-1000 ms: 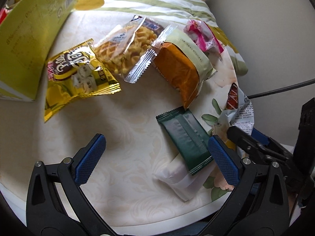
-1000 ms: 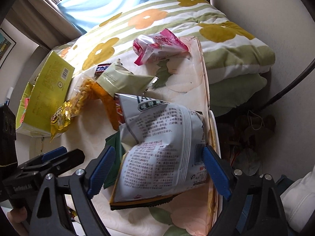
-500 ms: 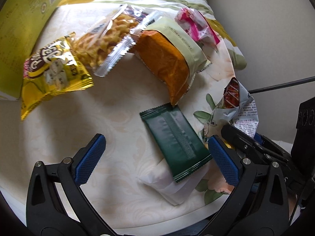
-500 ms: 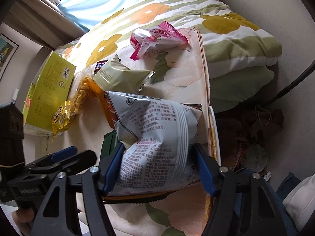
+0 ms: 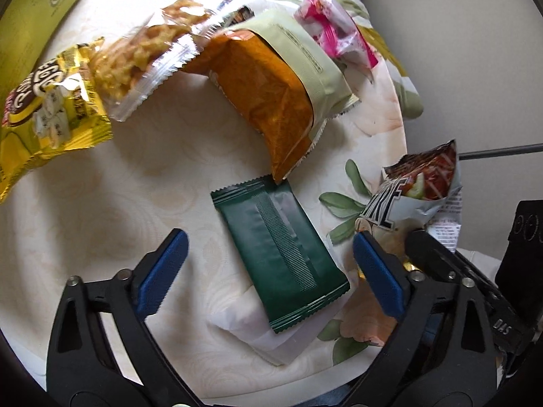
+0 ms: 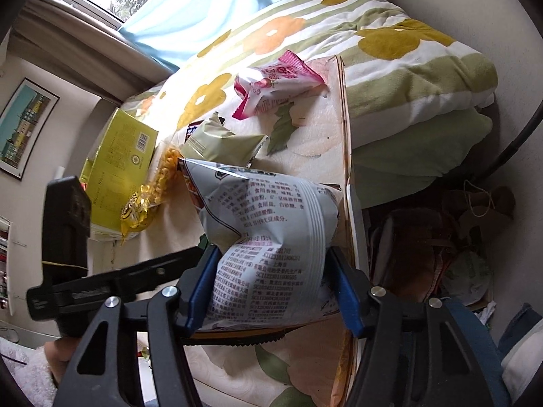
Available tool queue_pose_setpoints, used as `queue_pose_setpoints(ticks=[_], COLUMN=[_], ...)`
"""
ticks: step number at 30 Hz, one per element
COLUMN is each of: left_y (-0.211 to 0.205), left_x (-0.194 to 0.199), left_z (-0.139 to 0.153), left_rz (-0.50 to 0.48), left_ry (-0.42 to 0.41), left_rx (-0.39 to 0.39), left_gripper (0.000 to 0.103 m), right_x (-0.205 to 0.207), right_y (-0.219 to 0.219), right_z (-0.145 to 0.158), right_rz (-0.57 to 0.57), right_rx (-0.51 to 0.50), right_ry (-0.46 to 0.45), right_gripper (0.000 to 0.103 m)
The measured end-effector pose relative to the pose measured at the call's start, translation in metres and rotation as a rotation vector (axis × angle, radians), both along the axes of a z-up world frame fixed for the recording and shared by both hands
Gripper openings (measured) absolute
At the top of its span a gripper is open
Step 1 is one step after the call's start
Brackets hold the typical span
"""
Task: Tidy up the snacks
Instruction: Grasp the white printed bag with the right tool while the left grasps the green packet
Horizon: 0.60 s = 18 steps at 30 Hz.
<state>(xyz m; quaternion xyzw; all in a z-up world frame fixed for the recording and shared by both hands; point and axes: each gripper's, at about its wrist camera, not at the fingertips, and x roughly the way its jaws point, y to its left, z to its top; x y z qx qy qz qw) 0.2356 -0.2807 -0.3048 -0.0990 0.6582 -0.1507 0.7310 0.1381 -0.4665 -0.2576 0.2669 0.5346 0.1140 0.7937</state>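
My right gripper (image 6: 271,281) is shut on a white printed chip bag (image 6: 271,234) and holds it above the table's right edge; the bag also shows in the left wrist view (image 5: 420,200). My left gripper (image 5: 271,271) is open, its jaws either side of a dark green packet (image 5: 278,247) that lies on a white packet (image 5: 268,332). Farther off lie an orange and pale green bag (image 5: 271,98), a clear noodle snack pack (image 5: 149,51), a yellow bag (image 5: 44,108) and a pink bag (image 5: 332,30).
A yellow-green box (image 6: 118,162) stands at the table's far left. The floral tablecloth (image 5: 101,237) covers the table. A flowered quilt (image 6: 373,44) lies behind it. A black cable (image 5: 502,151) and clutter on the floor (image 6: 441,237) are at the right.
My right gripper closed on the white chip bag and lifted it. My left gripper moved forward toward the dark green packet, staying open.
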Motion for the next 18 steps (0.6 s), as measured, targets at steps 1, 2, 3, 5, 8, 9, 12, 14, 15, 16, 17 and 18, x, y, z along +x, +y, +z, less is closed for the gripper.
queue_pose_setpoints(ticks=[1,2,3,5,8,9,12,14,15,16,17,18], left_y=[-0.003,-0.007,-0.009,-0.016,-0.024,-0.026,-0.028,-0.028,-0.03,-0.028,-0.028,-0.028], left_x=[0.0,0.001,0.002,0.003,0.005,0.006,0.008,0.009,0.011,0.01,0.01,0.01], left_z=[-0.002,-0.003,-0.004,-0.007,-0.01,-0.01,-0.01,-0.011,-0.011,-0.01,-0.01,-0.009], left_rz=[-0.007,-0.014,-0.018,-0.029,-0.039,-0.042,-0.049,-0.053,-0.053,-0.055,-0.057,-0.062], left_ry=[0.004,0.006,0.006,0.011,0.019,0.02,0.017,0.021,0.023,0.025,0.025,0.023], left_rx=[0.009,0.02,0.027,0.047,0.075,0.082,0.099,0.092,0.088,0.084,0.082,0.082], left_gripper=[0.093,0.09,0.089,0.081,0.071,0.069,0.056,0.051,0.05,0.049,0.048,0.048], right_x=[0.0,0.001,0.001,0.0,0.0,-0.001,0.0,0.0,0.001,0.001,0.001,0.001], right_y=[-0.001,-0.002,-0.002,-0.004,-0.006,-0.006,-0.007,-0.008,-0.008,-0.008,-0.008,-0.008], right_z=[0.0,0.0,0.0,0.0,-0.001,-0.001,-0.001,-0.001,-0.002,-0.002,-0.002,-0.002], right_rz=[0.003,0.005,0.007,0.01,0.01,0.009,0.013,0.016,0.016,0.017,0.018,0.018], right_rx=[0.003,0.004,0.006,0.012,0.023,0.026,0.032,0.034,0.036,0.038,0.039,0.04], right_ry=[-0.003,-0.007,-0.009,-0.01,-0.01,-0.01,-0.007,-0.007,-0.008,-0.008,-0.008,-0.008], right_gripper=[0.059,0.059,0.059,0.059,0.059,0.059,0.059,0.059,0.059,0.059,0.059,0.059])
